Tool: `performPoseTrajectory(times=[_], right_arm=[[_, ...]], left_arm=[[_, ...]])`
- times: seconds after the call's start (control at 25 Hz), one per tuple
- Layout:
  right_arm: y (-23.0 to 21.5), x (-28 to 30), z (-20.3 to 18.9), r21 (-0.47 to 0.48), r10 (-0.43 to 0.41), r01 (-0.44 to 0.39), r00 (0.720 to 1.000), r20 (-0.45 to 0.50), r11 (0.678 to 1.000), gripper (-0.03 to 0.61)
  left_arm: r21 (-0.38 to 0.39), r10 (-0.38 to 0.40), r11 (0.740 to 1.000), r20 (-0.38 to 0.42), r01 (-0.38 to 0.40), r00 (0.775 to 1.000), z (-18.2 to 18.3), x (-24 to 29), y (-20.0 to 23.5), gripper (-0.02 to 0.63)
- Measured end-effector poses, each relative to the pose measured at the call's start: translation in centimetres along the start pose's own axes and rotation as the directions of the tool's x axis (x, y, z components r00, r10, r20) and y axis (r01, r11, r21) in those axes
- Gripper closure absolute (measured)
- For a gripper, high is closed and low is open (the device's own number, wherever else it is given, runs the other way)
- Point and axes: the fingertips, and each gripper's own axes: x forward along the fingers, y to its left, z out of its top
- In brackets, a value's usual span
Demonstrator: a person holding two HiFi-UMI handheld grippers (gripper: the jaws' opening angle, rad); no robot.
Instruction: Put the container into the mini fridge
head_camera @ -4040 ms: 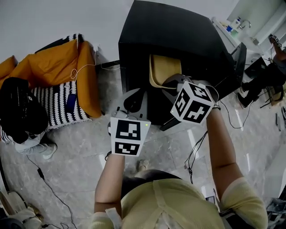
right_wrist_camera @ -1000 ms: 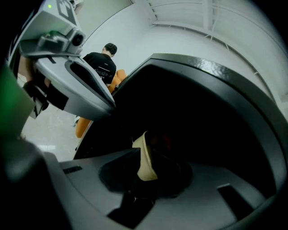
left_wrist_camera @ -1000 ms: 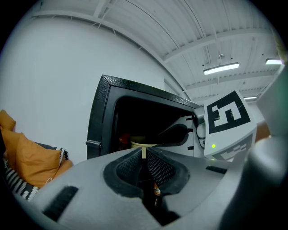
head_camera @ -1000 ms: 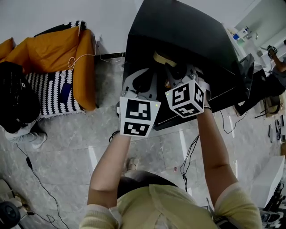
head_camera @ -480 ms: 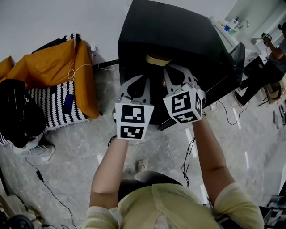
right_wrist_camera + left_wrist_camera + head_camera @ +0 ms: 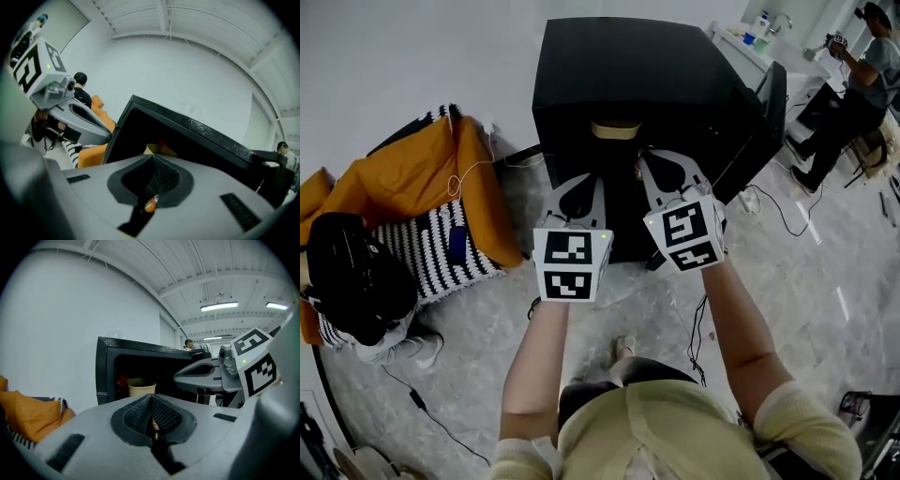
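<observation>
The black mini fridge (image 6: 647,89) stands open, its door (image 6: 772,98) swung out to the right. The beige container (image 6: 615,128) sits upright inside on a shelf; it also shows in the left gripper view as a container (image 6: 141,388) and, partly hidden by the jaws, in the right gripper view as a container (image 6: 151,150). My left gripper (image 6: 581,192) and right gripper (image 6: 664,169) hover side by side in front of the opening, apart from the container. Both are shut on nothing: left gripper (image 6: 151,401), right gripper (image 6: 153,165). A small orange speck shows through each jaw gap.
An orange cushion (image 6: 459,178) with a striped blanket (image 6: 422,248) lies left of the fridge, and a person in black (image 6: 356,281) sits there. Cables (image 6: 703,319) trail over the marble floor. Another person (image 6: 853,66) sits at the far right by a white counter (image 6: 759,37).
Four seconds ago the container was at the fridge opening by my right gripper. Now it rests deeper inside, and both grippers have drawn back level with each other.
</observation>
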Motion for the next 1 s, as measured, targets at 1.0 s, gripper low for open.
performPoseTrajectory(times=[1.0], right_arm=[[3.4, -9.9, 1.2, 0.389, 0.006, -0.017, 1.000, 0.030, 0.921, 0.550]], left_arm=[[0.018, 0.009, 1.000, 0.014, -0.009, 1.000, 1.0, -9.2, -1.7, 0.591]])
